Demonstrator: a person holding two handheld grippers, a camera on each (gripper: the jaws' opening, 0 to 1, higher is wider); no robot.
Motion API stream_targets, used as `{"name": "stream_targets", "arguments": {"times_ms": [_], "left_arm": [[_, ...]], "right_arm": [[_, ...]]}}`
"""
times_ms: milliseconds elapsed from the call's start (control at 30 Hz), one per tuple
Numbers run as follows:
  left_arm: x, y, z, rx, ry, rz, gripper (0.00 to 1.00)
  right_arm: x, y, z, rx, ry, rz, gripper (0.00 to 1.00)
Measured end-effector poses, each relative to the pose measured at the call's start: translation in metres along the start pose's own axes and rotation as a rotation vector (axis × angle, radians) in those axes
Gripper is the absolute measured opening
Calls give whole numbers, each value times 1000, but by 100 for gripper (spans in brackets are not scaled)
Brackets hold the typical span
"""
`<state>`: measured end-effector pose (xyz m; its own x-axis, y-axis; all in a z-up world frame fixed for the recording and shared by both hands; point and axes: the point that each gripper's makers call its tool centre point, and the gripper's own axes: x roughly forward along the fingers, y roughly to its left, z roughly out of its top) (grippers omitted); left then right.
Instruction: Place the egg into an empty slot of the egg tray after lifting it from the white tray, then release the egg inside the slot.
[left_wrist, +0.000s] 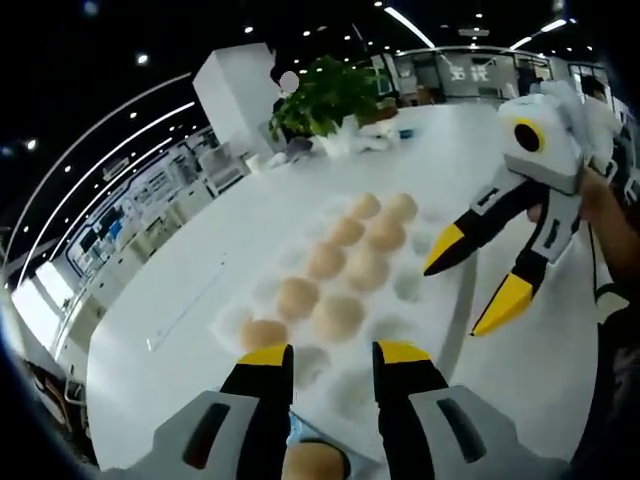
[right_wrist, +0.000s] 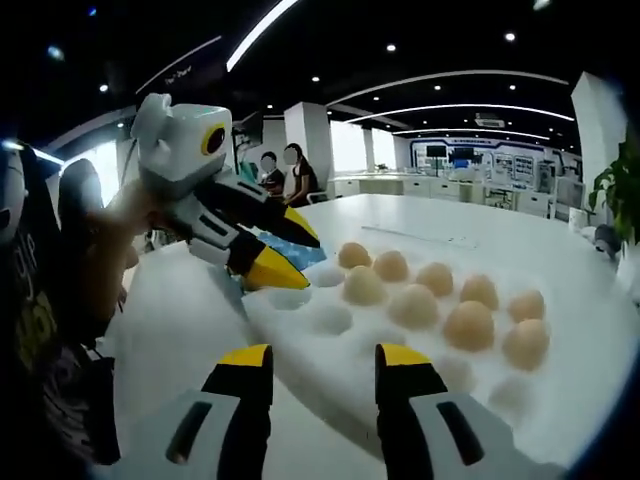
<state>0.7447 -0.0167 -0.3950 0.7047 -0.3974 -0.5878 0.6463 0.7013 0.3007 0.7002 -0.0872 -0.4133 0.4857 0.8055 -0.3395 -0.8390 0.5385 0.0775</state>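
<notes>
Left gripper view: the left gripper (left_wrist: 333, 357) hangs low over the near end of the white egg tray (left_wrist: 437, 335), its yellow-tipped jaws spread apart with nothing between the tips. Just behind the jaws, at the bottom edge, sits a tan egg (left_wrist: 312, 462) — whether it rests on something or is carried, I cannot tell. The tray lies on a white table (left_wrist: 180, 300) and carries two rows of brown eggs (left_wrist: 340, 262) running away from the camera, with several hollow slots beside them and at the near end. The right gripper (left_wrist: 470, 290) comes in from the right, held in a hand (left_wrist: 595, 195), jaws parted and empty above the tray's far side.

Right gripper view: the right gripper's jaws (right_wrist: 323, 357) stand apart above the tray's empty slots (right_wrist: 330, 318); the left gripper (right_wrist: 285, 255) points down near a blue patch (right_wrist: 300, 250) by the tray's corner. A potted plant (left_wrist: 325, 95) stands at the table's far end — two people (right_wrist: 285, 170) sit beyond.
</notes>
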Motion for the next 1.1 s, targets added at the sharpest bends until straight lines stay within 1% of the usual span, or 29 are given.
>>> {"name": "stream_targets", "arguments": {"times_ms": [133, 300, 533, 600, 733, 833, 900, 933, 1033, 1100], "left_arm": [[9, -3, 3, -13, -5, -16, 32], [18, -4, 1, -29, 4, -25, 32], [29, -4, 0, -75, -9, -39, 32], [33, -5, 1, -114, -25, -53, 32], [39, -8, 0, -161, -41, -70, 32], [47, -6, -1, -204, -60, -74, 31], [46, -8, 0, -233, -76, -94, 30], [46, -5, -1, -232, -78, -87, 31], [46, -3, 0, -265, -97, -100, 31], [45, -5, 0, -273, -102, -103, 31]], "right_arm": [[-1, -1, 3, -6, -7, -8, 42], [-2, -1, 2, -14, -3, -9, 42], [-2, -3, 2, -18, 1, -14, 42], [-1, -3, 1, -20, 6, -16, 42], [-4, -5, -3, -21, 12, -18, 42], [-6, -5, -5, -22, 17, -21, 42], [-6, -6, -5, -24, 18, -22, 42], [-6, -6, -4, -26, 17, -24, 42], [-5, -2, -3, -28, 15, -21, 42], [-4, -1, -3, -31, 17, -17, 42]]}}
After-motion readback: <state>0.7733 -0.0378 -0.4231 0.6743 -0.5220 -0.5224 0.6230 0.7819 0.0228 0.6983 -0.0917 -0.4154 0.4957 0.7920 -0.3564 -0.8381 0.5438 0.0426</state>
